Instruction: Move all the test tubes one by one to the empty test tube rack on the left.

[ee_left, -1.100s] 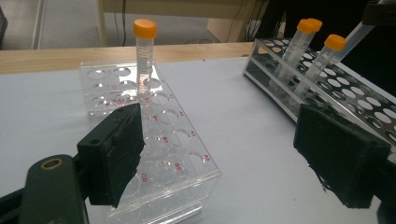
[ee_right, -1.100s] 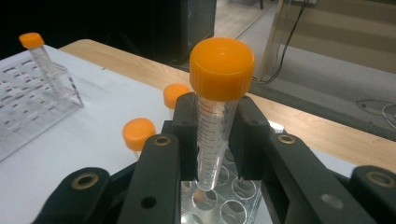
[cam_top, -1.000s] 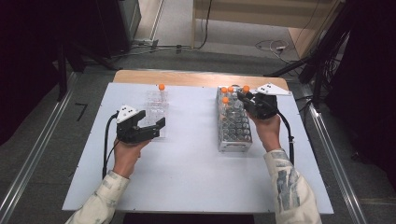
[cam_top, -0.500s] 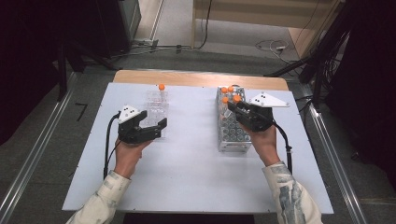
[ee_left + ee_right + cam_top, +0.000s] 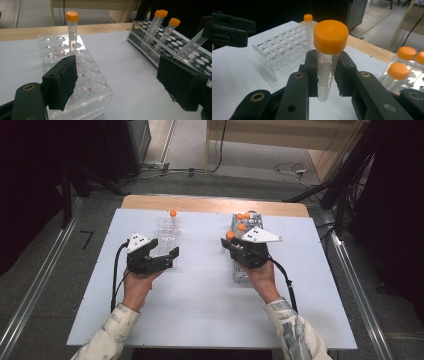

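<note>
My right gripper (image 5: 234, 246) is shut on an orange-capped clear tube (image 5: 329, 50), held upright in the air to the left of the metal rack (image 5: 241, 270). Three more orange-capped tubes (image 5: 243, 218) stand at that rack's far end. My left gripper (image 5: 162, 254) stands open over the near end of a clear plastic rack (image 5: 82, 82), with nothing between its fingers. One orange-capped tube (image 5: 72, 30) stands at the far end of the clear rack. In the left gripper view, the held tube (image 5: 192, 43) leans in at the right edge.
Both racks stand on a white table top (image 5: 200, 310) with a wooden strip (image 5: 210, 204) along its far edge. Bare table lies between the racks and toward the person. Cables trail from both grippers. Metal rails and dark stands flank the table.
My right gripper has come off the metal rack with the tube and moved left and nearer to the person. The left gripper has barely moved.
</note>
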A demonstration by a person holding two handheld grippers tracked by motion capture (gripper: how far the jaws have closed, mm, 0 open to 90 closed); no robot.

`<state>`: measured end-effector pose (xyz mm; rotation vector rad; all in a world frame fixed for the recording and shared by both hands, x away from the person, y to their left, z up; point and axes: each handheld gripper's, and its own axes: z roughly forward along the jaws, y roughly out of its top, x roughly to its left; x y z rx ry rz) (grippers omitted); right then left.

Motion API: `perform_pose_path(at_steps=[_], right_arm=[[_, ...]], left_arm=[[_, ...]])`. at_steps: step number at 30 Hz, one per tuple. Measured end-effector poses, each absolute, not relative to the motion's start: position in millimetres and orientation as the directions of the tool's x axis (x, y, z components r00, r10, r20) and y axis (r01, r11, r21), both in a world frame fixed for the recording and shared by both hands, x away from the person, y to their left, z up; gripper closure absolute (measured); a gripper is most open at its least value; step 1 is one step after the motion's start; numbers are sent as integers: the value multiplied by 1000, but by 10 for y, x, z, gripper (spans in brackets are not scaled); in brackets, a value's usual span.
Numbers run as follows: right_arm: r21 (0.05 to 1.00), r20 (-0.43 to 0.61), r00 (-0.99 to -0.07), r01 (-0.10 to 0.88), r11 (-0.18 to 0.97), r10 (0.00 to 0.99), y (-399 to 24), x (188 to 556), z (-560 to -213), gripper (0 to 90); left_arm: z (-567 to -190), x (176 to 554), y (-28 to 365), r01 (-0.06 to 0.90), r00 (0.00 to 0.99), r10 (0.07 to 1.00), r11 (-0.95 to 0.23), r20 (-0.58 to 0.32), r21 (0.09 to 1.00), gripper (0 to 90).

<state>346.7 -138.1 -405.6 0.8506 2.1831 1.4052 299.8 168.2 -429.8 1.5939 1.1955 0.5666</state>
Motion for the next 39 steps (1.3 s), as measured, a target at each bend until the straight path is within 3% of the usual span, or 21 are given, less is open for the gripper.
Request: perform_pose_path(at_steps=[18,28,39], right_arm=[[871,-29,-796,277,407,604,-889,3360,-4435,715],[865,-19,-824,270,422,566,-775,3278,-4483,715],[860,-15,-839,267,435,544,-735,3246,-4515,714]], left_arm=[[-4206,2872,1260,373,529,824,-12,-202,928,232],[-4283,2893,1052,344,564,815,-90,-129,935,352],[-4339,2892,1017,341,594,798,-133,-104,931,571]])
